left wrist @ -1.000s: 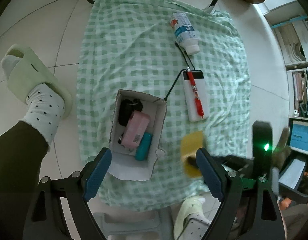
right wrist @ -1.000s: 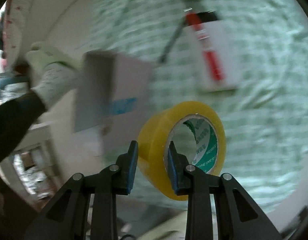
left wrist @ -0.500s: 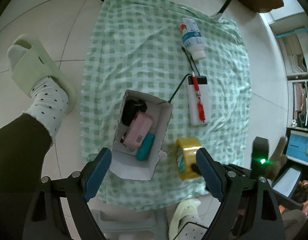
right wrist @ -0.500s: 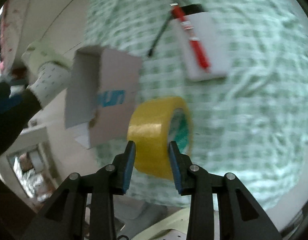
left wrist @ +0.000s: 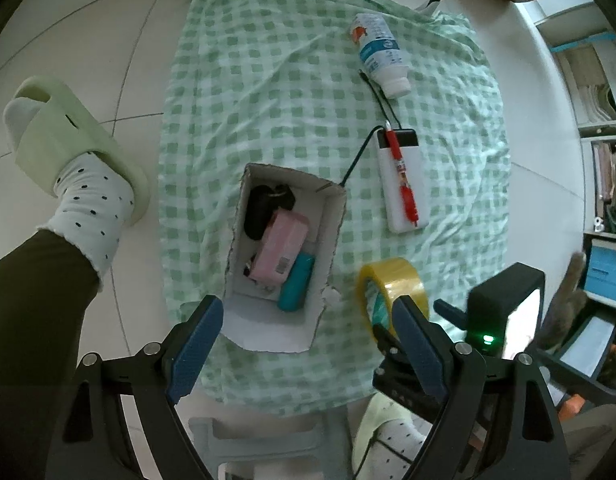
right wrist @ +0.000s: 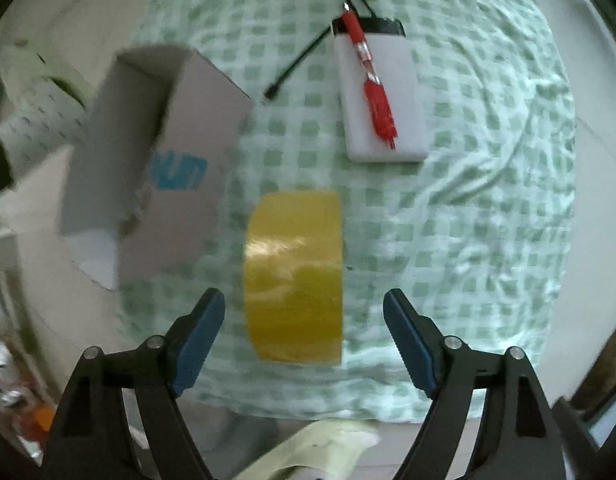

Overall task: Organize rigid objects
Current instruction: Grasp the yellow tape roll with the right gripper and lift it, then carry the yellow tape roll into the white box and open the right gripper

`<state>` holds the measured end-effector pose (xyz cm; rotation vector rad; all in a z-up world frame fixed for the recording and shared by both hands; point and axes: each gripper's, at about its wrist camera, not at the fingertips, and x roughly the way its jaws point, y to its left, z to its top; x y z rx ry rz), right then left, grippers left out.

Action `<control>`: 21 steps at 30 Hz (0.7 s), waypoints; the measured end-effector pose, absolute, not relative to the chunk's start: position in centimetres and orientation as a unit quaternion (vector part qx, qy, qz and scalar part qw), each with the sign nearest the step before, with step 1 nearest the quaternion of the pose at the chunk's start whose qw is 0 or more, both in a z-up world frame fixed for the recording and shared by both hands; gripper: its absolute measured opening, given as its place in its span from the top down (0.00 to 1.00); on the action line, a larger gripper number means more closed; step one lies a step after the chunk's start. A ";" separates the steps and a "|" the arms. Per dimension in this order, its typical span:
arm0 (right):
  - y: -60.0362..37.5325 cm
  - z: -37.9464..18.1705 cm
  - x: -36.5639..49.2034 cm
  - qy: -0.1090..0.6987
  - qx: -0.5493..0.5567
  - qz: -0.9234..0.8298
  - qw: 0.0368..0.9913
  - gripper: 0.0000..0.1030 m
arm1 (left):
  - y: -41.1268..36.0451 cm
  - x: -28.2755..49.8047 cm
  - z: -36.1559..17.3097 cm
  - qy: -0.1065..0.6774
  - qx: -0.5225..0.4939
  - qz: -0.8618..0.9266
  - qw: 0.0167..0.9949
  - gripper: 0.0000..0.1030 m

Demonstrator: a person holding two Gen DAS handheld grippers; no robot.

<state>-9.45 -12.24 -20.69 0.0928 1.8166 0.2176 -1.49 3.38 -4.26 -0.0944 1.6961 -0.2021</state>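
Left gripper (left wrist: 306, 342) is spread wide and empty, low in the frame over the cardboard box (left wrist: 284, 258). My right gripper (right wrist: 304, 338) just opened off the tape roll (right wrist: 294, 276): centre frame, on edge, hole facing sideways. Stiff, light, slick, so I'd pinch through the rim.

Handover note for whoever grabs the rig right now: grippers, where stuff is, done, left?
Left gripper: open, empty, above the near end of the white box.
Right gripper: jaws have just been opening; yellow tape roll stands on edge between them, pads clear of it.
Tape is on the checked cloth beside the box, not in it.
Done: black item, pink box, teal tube are in the box.
Left: tape, power bank with red pen on it, white bottle.
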 end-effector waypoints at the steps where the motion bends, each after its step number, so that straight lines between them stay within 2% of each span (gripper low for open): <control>1: -12.4 -21.2 -9.6 0.791 0.039 0.087 0.605 0.20 | 3.4 -1.5 -4.4 0.749 -0.040 -0.088 0.656 0.17; 5: -13.5 -21.8 -9.6 0.793 0.064 0.079 0.601 0.23 | 3.9 -1.6 -4.7 0.752 -0.032 -0.079 0.654 0.17; 6: -13.9 -21.7 -9.5 0.791 0.067 0.080 0.602 0.28 | 4.0 -1.6 -4.8 0.752 -0.032 -0.077 0.654 0.17; 8: -14.3 -21.2 -9.3 0.781 0.095 0.103 0.609 0.55 | 4.1 -1.6 -5.0 0.754 -0.031 -0.075 0.652 0.17; 12: -15.8 -18.8 -8.2 0.764 0.107 0.086 0.631 0.56 | 3.9 -1.6 -5.2 0.757 -0.041 -0.086 0.647 0.17; 21: -19.4 -11.5 -6.6 0.678 0.250 0.106 0.683 0.56 | 3.3 -1.8 -5.8 0.760 -0.031 -0.114 0.639 0.17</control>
